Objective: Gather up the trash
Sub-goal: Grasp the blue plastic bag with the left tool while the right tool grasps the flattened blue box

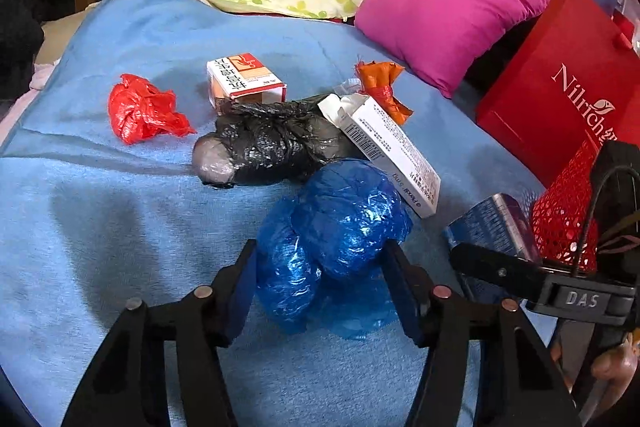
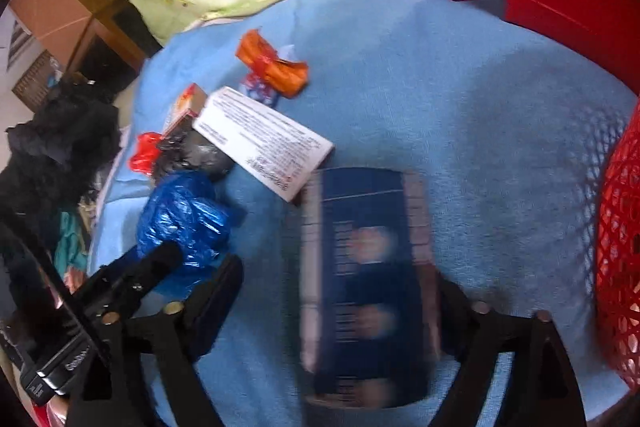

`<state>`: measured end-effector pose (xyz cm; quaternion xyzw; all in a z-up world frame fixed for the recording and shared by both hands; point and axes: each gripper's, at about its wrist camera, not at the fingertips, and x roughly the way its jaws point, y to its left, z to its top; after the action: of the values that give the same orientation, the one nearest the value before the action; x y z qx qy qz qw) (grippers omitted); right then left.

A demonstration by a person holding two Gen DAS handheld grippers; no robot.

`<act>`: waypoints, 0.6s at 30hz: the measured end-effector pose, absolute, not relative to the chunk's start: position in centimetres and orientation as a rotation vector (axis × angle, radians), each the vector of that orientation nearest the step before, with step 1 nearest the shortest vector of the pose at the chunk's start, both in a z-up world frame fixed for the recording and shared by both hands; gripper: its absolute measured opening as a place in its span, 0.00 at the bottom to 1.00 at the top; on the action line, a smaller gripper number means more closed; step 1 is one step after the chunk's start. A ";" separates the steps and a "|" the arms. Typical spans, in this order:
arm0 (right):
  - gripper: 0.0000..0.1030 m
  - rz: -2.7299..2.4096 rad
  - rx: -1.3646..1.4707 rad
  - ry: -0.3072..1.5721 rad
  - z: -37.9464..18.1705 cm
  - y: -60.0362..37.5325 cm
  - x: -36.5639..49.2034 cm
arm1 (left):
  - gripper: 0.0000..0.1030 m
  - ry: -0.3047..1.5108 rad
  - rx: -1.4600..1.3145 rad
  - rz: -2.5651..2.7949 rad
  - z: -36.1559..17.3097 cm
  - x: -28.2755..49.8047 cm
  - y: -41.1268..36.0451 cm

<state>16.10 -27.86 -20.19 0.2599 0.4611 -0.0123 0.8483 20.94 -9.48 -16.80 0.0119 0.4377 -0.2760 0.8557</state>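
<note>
Blue bedcover: left gripper pinches the blue bag (crumpled); spread right gripper straddles the dark box.

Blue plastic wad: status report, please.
Left gripper astride blue plastic wad, grip unconfirmed. Right gripper open around dark blue box. White carton touches wad.
</note>
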 end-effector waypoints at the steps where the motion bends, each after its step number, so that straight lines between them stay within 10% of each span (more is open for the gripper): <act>1: 0.93 -0.018 0.537 0.972 -20.3 -27.7 16.2 | 0.58 0.918 0.029 -0.575 -16.7 20.9 -9.3; 18: 1.00 -0.111 0.056 0.931 -22.2 -20.9 16.1 | 0.62 0.939 0.184 -0.408 -17.5 20.9 -4.5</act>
<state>16.09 -20.95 -22.17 0.0270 0.4484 -0.0534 0.8918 20.89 -4.49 -17.47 0.0881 0.4488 -0.1949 0.8677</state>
